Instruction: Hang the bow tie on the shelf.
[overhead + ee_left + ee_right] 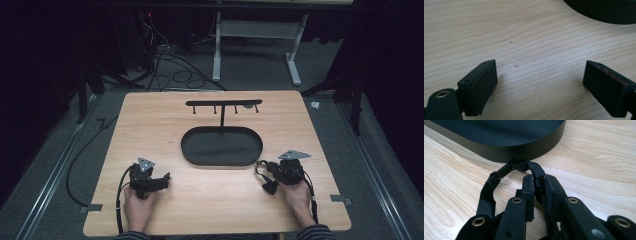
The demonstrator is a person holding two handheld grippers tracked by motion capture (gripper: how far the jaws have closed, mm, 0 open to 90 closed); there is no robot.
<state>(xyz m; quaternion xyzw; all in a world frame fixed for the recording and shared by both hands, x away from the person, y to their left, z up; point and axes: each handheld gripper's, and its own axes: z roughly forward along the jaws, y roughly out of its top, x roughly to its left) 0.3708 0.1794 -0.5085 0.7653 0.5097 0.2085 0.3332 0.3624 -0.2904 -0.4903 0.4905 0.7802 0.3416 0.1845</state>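
Hands near the tabletop (210, 200) edge: left gripper (540, 82) wide, empty; right gripper (539, 185) clamped on black strap (487, 195), perhaps a choker. Beyond, oval tray (221, 146) and hook rack (223, 103). Likely next: lifting strap onto a hook.

- The table (210, 200) is light brown wood with wavy lines.
- The tray (221, 146) is black.
- The strap (486, 197) is shiny black.
- The sleeves (315, 232) have dark stripes.
- The floor (50, 165) is grey.
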